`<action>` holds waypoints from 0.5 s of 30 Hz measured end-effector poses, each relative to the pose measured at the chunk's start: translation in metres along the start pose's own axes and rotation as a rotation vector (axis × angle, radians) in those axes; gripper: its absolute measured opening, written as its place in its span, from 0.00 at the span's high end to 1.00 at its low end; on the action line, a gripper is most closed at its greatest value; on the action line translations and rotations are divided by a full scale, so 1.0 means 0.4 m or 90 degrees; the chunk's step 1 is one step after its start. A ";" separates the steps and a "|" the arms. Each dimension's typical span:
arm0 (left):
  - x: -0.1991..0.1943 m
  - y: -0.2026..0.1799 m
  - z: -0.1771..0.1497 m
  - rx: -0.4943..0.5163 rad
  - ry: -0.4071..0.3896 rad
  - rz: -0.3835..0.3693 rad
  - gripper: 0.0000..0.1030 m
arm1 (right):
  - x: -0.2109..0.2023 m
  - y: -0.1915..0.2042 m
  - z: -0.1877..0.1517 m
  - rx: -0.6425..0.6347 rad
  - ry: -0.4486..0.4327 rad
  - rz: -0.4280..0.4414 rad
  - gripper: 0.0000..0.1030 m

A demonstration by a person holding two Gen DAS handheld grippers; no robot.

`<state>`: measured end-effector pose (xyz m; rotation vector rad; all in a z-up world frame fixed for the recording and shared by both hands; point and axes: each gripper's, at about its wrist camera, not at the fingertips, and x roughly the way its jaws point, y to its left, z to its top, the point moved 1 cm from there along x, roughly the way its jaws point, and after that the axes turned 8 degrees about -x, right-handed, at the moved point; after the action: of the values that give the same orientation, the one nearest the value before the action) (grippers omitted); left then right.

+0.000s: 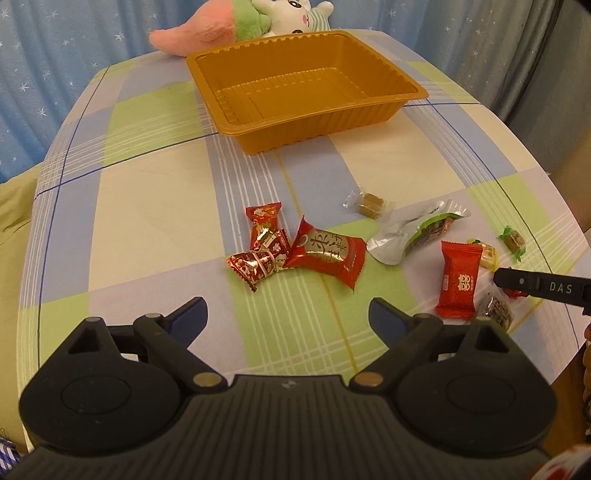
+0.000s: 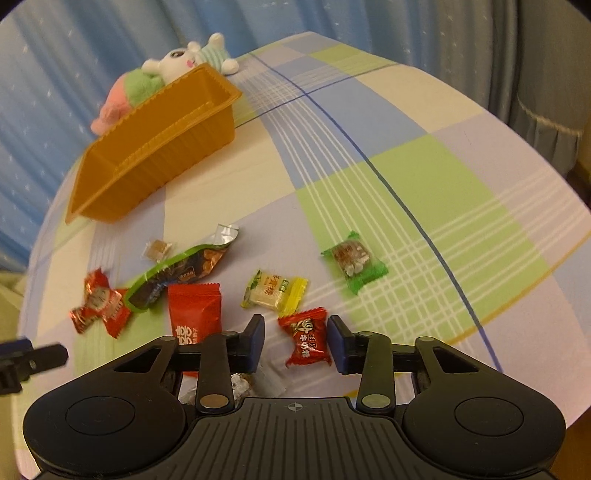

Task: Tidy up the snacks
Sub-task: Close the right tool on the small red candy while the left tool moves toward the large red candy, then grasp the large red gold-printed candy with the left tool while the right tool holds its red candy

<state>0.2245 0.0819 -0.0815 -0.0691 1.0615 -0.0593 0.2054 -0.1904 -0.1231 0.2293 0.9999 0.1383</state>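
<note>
An empty orange plastic tray stands at the far side of the checked tablecloth; it also shows in the right wrist view. Several wrapped snacks lie loose in front of it. My left gripper is open and empty, just short of three red candy packets. My right gripper is open, its jaws on either side of a small red candy that lies on the cloth. Close by lie a yellow candy, a green-wrapped candy and a red sachet.
Plush toys lie behind the tray at the table's far edge. A green-edged dark snack pouch and a small clear-wrapped brown sweet lie mid-table. Blue starred curtains hang behind. The right gripper's finger enters the left wrist view.
</note>
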 end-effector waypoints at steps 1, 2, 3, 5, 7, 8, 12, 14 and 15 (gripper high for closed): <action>0.003 0.000 0.003 0.001 0.001 -0.002 0.10 | 0.002 0.006 0.000 -0.013 0.001 -0.006 0.63; 0.005 0.000 0.005 0.002 0.001 -0.004 0.10 | 0.003 0.011 0.000 -0.024 0.002 -0.011 0.64; 0.008 -0.001 0.007 0.002 0.000 -0.007 0.11 | 0.005 0.016 -0.002 -0.035 0.002 -0.015 0.64; 0.013 -0.003 0.011 0.007 -0.001 -0.011 0.12 | 0.007 0.024 -0.005 -0.057 0.003 -0.023 0.65; 0.019 -0.008 0.014 0.015 -0.003 -0.013 0.13 | 0.008 0.033 -0.007 -0.086 0.005 -0.035 0.71; 0.022 -0.011 0.015 0.018 -0.002 -0.015 0.14 | 0.009 0.038 -0.009 -0.102 0.006 -0.043 0.74; 0.035 -0.022 0.022 0.027 0.004 -0.025 0.16 | 0.010 0.041 -0.015 -0.133 0.004 -0.056 0.82; 0.039 -0.027 0.026 0.030 0.006 -0.030 0.16 | 0.009 0.037 -0.016 -0.129 0.003 -0.055 0.82; 0.042 -0.030 0.027 0.031 0.008 -0.034 0.17 | 0.007 0.034 -0.016 -0.125 0.004 -0.054 0.82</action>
<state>0.2419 0.0690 -0.0897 -0.0528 1.0709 -0.1348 0.2015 -0.1758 -0.1251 0.0074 0.9937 0.1579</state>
